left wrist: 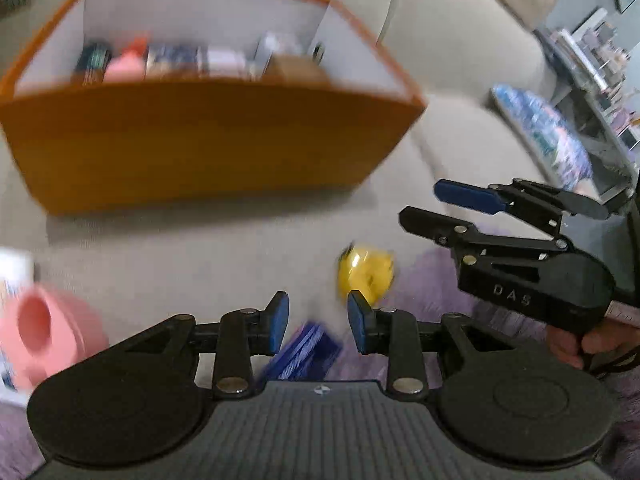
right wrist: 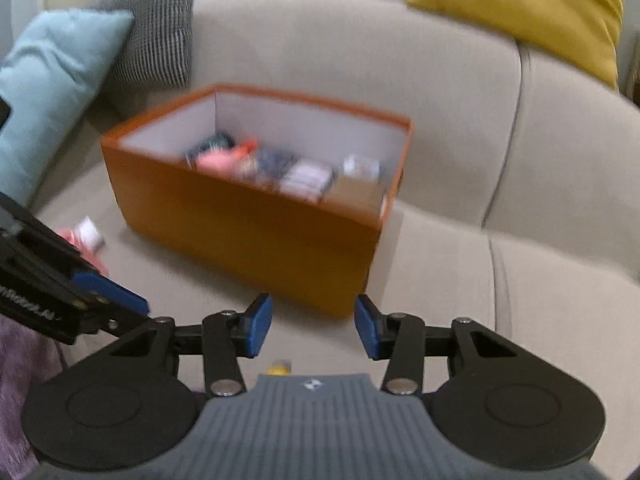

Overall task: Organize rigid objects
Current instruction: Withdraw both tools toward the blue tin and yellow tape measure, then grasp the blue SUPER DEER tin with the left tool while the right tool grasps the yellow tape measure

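Note:
An orange box point(left wrist: 200, 140) with a white inside stands on the beige sofa and holds several small items; it also shows in the right wrist view point(right wrist: 248, 232). My left gripper point(left wrist: 318, 322) is open and empty, low over the seat. A yellow round object point(left wrist: 366, 274) lies just beyond its right finger, and a blue flat item point(left wrist: 304, 354) lies under it. A pink object point(left wrist: 44, 332) is at the left edge. My right gripper point(right wrist: 314, 330) is open and empty, facing the box; it also shows in the left wrist view point(left wrist: 428, 204).
Sofa cushions: light blue point(right wrist: 52, 92) and checked point(right wrist: 160, 28) at the left, mustard yellow point(right wrist: 532, 12) at the right. A purple fuzzy blanket point(left wrist: 440, 292) covers the seat front. A patterned cushion point(left wrist: 544, 132) and shelves are at the right. Small pink and white items point(right wrist: 86, 236) lie left of the box.

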Demonstrator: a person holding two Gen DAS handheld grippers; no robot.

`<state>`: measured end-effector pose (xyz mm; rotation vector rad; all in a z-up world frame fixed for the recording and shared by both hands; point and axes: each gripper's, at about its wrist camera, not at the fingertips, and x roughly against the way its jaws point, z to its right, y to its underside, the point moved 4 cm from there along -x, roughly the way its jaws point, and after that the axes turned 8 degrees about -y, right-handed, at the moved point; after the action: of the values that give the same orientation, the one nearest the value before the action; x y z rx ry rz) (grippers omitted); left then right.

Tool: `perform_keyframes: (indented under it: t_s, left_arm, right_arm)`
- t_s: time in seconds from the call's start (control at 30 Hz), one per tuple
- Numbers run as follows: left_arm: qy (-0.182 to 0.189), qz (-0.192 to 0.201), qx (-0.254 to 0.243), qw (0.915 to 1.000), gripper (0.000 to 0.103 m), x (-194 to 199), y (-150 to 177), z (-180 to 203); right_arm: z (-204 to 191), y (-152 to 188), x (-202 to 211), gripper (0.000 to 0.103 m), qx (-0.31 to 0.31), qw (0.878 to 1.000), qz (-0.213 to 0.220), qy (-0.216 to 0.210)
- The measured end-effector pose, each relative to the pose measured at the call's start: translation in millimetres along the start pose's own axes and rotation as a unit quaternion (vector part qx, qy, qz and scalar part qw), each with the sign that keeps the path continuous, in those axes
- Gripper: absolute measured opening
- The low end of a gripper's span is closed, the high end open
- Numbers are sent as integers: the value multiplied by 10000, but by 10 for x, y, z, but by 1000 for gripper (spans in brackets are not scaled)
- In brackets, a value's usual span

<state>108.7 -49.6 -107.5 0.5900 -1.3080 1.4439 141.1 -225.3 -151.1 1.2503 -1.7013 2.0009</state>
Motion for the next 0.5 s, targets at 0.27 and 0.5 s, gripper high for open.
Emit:
perform_keyframes:
  t_s: [0.27, 0.5]
  left_arm:
    - [-199, -489, -414, 9977, 53, -350, 265, -29]
    - [-275, -406, -697, 9964, 57, -462, 408, -36]
  right_arm:
    - [134, 208, -377, 48, -686, 9938, -880, -26]
    - [84, 220, -440, 47, -614, 9946, -838, 13]
